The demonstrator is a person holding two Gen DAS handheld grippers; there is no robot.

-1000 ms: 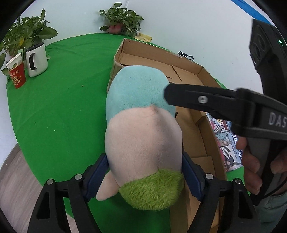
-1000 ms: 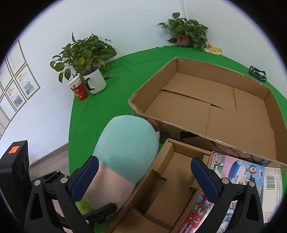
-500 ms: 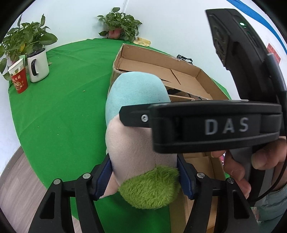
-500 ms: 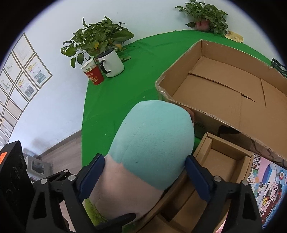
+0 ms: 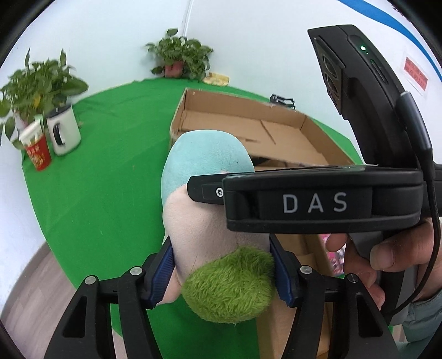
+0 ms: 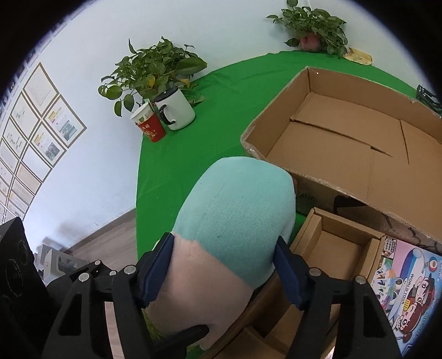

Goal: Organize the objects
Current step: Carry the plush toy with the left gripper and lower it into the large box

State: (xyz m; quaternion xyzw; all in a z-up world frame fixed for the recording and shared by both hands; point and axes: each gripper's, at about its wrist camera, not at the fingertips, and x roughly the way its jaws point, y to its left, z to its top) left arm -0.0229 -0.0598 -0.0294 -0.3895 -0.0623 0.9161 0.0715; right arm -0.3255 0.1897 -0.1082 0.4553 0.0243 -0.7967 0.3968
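A plush toy [image 5: 204, 193] with a teal top, pale pink middle and fuzzy green end is held above the green table. My left gripper [image 5: 222, 272] is shut on its pink lower part, pads pressing both sides. My right gripper [image 6: 225, 265] is shut on the same plush toy [image 6: 234, 204] near the teal-pink line. The right gripper's black body crosses the left wrist view in front of the toy. A large open cardboard box [image 6: 345, 132] stands just beyond the toy. A small divided cardboard box [image 6: 331, 248] lies below it.
A white mug [image 6: 176, 110] and red paper cup [image 6: 150, 127] stand by a potted plant [image 6: 149, 71] at the table's left edge. Another plant [image 6: 312, 24] is at the back. A colourful printed box [image 6: 408, 281] lies at right. The wood floor shows beyond the table's rim.
My right gripper has moved left over the plush toy and closed on it. The left gripper has kept its hold throughout, and the toy has risen slightly.
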